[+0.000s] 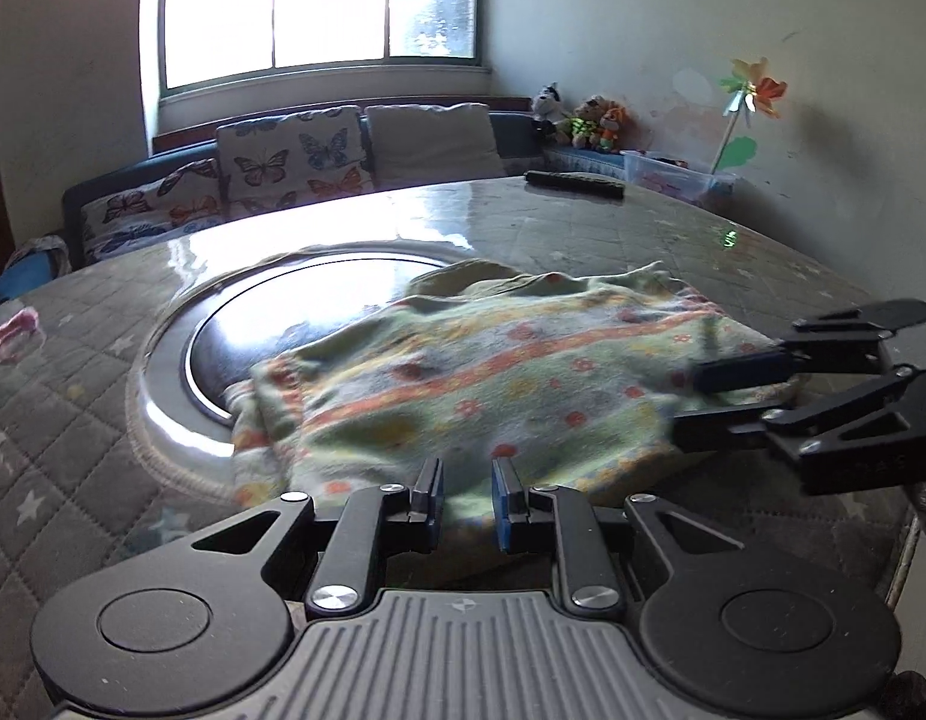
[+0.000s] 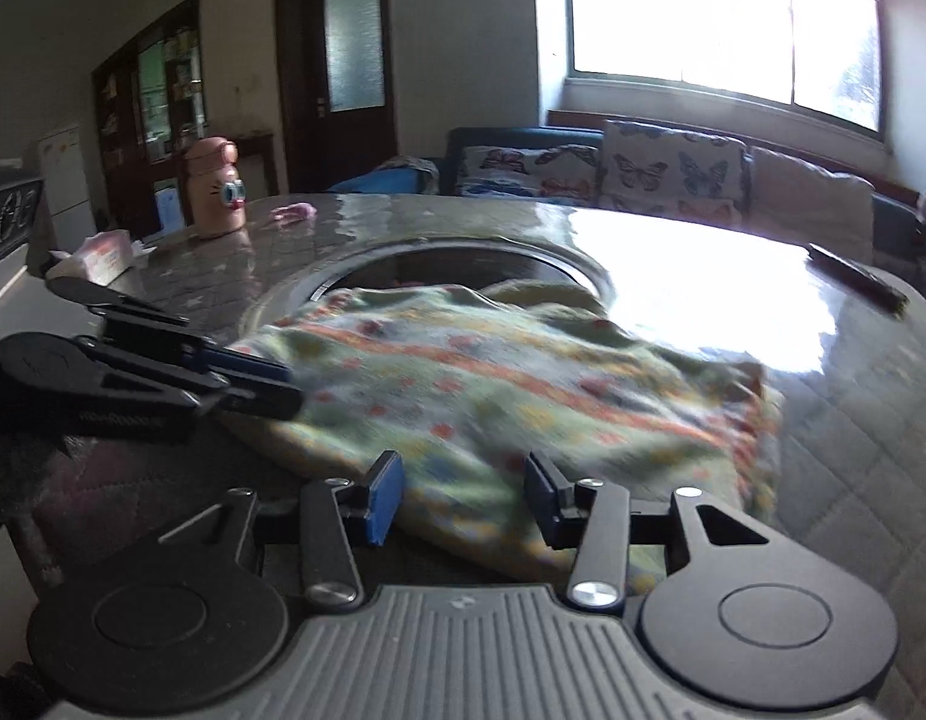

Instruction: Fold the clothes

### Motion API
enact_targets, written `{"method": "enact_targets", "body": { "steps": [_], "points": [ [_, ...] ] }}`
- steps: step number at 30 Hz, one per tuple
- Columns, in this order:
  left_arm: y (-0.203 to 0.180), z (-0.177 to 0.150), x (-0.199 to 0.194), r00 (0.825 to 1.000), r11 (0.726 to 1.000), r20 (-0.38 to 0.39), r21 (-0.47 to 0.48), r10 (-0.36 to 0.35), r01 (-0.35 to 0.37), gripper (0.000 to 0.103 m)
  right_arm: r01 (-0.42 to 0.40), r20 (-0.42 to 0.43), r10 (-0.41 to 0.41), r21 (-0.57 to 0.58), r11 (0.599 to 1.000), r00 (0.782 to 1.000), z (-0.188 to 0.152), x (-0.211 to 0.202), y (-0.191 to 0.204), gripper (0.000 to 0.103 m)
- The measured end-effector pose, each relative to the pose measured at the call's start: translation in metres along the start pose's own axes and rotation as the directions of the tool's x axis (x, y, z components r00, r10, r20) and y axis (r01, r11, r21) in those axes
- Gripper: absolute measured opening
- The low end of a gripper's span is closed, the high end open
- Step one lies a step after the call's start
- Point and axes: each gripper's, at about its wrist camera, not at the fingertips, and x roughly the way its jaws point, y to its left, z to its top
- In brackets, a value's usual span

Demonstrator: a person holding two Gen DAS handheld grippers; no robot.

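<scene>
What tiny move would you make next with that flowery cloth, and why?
Probably close the right fingers on the flowery garment at its near edge: they stand apart astride it, not pinching, and the left fingers sit at the same edge.

Each claw, the left claw [image 1: 466,495] and the right claw [image 2: 463,495], is matte black: two flat linkage arms with silver pivot screws, round disc-shaped hubs at either side behind them, blue pads [image 2: 383,498] on the fingertips, and a grey ribbed housing behind, marked with a small cross-in-circle.
</scene>
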Motion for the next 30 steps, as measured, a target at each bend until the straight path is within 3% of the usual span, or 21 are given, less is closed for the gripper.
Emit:
{"method": "enact_targets", "body": {
  "steps": [10,20,27,30],
  "points": [
    [0.02,0.001,-0.01,0.999,0.996,0.007,-0.079,0.037,-0.036,0.02,0.06,0.038,-0.066,0.129,0.99,0.997,-0.009,-0.021,-0.034,0.048],
    [0.036,0.0,-0.008,0.997,0.99,-0.003,-0.118,0.071,-0.071,0.02,0.017,0.046,-0.029,0.249,0.968,0.999,-0.01,-0.011,-0.057,0.05],
    [0.046,0.018,0.002,0.995,0.988,0.009,-0.124,0.098,-0.096,0.02,0.028,0.057,-0.04,0.203,0.979,0.998,0.008,0.0,-0.053,0.051],
    [0.055,0.017,0.014,0.993,0.983,-0.027,-0.143,0.116,-0.119,0.022,0.029,0.046,-0.04,0.214,0.976,0.998,0.012,0.008,-0.056,0.051]
  ]
}}
